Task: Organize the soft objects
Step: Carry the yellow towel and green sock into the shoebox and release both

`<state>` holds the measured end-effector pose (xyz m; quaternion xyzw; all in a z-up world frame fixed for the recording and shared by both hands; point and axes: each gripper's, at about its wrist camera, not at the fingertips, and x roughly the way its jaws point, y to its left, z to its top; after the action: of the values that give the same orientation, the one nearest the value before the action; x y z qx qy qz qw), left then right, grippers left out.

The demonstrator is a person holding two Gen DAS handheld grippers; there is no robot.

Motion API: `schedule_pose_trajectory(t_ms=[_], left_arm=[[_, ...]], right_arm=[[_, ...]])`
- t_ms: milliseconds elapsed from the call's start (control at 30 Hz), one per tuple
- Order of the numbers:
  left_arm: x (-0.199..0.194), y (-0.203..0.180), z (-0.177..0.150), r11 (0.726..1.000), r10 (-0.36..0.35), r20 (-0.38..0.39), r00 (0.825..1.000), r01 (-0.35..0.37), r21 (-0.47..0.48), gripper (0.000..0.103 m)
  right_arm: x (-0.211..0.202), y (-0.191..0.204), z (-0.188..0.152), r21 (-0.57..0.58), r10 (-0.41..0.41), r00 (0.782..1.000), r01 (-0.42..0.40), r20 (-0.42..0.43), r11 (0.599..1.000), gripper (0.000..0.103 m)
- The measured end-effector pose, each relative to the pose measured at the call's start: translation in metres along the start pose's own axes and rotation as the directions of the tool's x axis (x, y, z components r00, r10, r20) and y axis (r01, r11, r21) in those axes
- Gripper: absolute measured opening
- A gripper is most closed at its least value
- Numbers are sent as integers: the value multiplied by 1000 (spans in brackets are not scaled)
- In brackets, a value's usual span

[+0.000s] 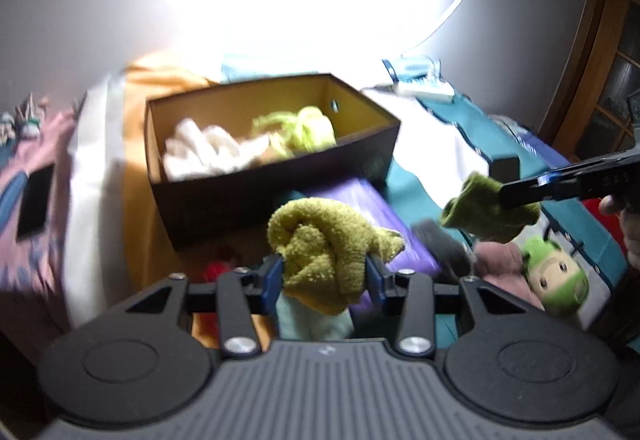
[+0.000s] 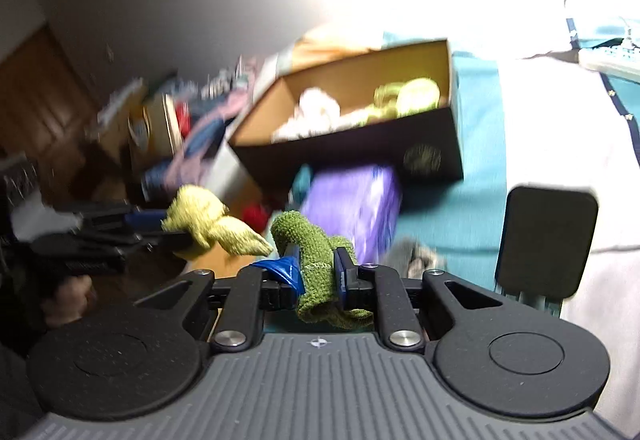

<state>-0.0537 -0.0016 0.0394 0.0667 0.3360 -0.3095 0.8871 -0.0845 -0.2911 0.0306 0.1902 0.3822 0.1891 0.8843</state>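
Observation:
My left gripper point(image 1: 325, 272) is shut on a knotted yellow-green fuzzy cloth point(image 1: 326, 240), held above the bed in front of the box; it also shows in the right wrist view point(image 2: 208, 224). My right gripper point(image 2: 316, 272) is shut on a darker green knitted sock point(image 2: 316, 260), which shows at the right of the left wrist view point(image 1: 488, 211). A dark cardboard box point(image 1: 276, 179) with a tan inside stands ahead and holds white cloths point(image 1: 208, 151) and a lime-green soft item point(image 1: 304, 127). The box also shows in the right wrist view point(image 2: 360, 155).
A purple packet point(image 1: 380, 215) lies in front of the box. A green plush toy point(image 1: 556, 276) and a grey soft item point(image 1: 444, 244) lie to the right. A black phone point(image 1: 36, 199) lies at left; a black block point(image 2: 544, 240) stands at right. Bright lamp glare covers the wall.

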Motion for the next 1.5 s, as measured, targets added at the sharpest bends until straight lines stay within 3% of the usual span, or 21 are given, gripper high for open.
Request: schedule_pose_trajectory(t_ms=[200,333,567,767,1067,1200,1367,1500], left_arm=[[19,30,61,998,68,94,993,-70,9,42],[40,51,100,992,125,107,986,-125,-3,42],[69,83,143,981,192,104,976,-191,-15,42],[107,90,149,975,221,39,974,-221,-11,43],[170,96,126,982,176,-109,978,-182,-47,43],[188,94,116,986,143,-165,976,-155,-58,45],[205,97,110,982,163,-195,967,-179,-67,61],[205,103,109,976,186,-196,963,-204,-75,67]], right_arm=[[-2,-4,61,62,52,986,-63,158,996,0],[4,-3,97,66,64,972,-80,225,995,0],[32,-17,147,93,-22,964,-3,266,996,0],[72,-28,162,100,-89,971,68,222,993,0],[141,-47,151,32,-210,976,208,65,978,0],[158,-50,145,-32,-254,967,255,14,967,0],[170,-53,141,-82,-310,950,307,-25,948,5],[176,-66,140,-25,-318,947,317,-49,948,6]])
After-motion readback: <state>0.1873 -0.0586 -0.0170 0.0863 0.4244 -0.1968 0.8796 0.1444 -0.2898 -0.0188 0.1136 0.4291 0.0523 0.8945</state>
